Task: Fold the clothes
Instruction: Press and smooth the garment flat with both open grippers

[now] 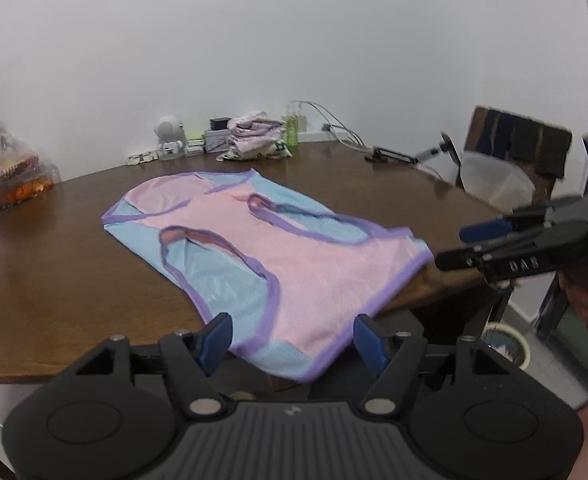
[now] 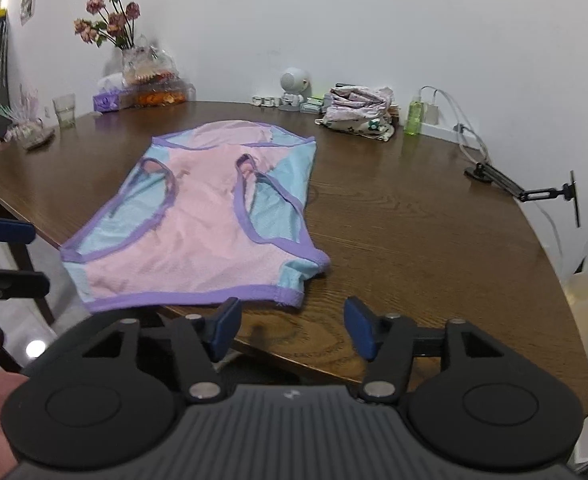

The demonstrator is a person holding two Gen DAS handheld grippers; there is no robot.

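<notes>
Garment, pink-and-blue mesh vest (image 1: 262, 248), overhangs brown wooden counter (image 1: 54, 280) edge; both hand-held grippers (image 1: 290, 340) (image 2: 290, 328) released, so slippage likely.

Bare desk (image 2: 413, 216) right of the garment (image 2: 198, 220), clutter along the far wall, folded clothes pile (image 2: 359, 110), green bottle (image 2: 413, 116), phone holder arm (image 2: 525, 188) at right edge

Motion-blurred right hand-held gripper (image 1: 449, 246)
</notes>
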